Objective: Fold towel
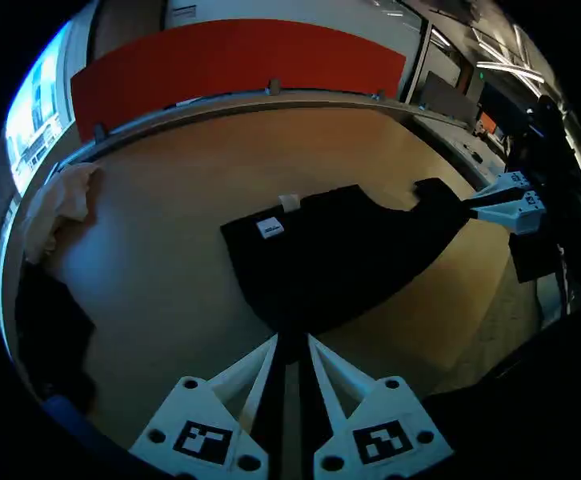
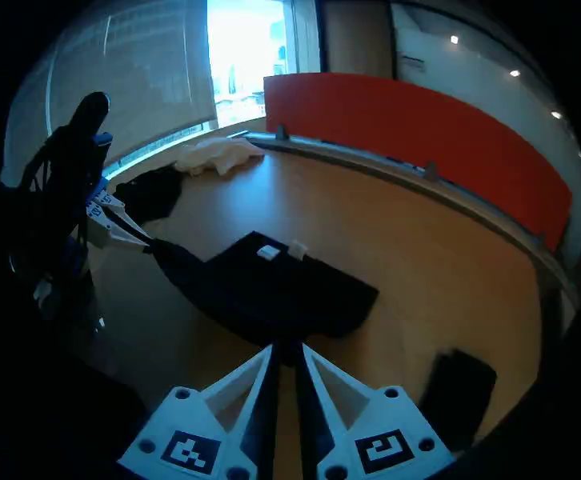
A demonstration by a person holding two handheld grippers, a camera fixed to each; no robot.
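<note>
Left gripper view: left gripper (image 1: 292, 348), right gripper (image 1: 473, 206), jaws narrow on black towel (image 1: 338, 256) corners; wide table (image 1: 170, 240) around

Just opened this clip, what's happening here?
A person is handling a black towel on a wooden table with two handheld grippers. The left gripper and the right gripper each pinch a corner of it between their fingers. The rest of the towel lies on the table. A beige cloth sits bunched at the table's far edge.
</note>
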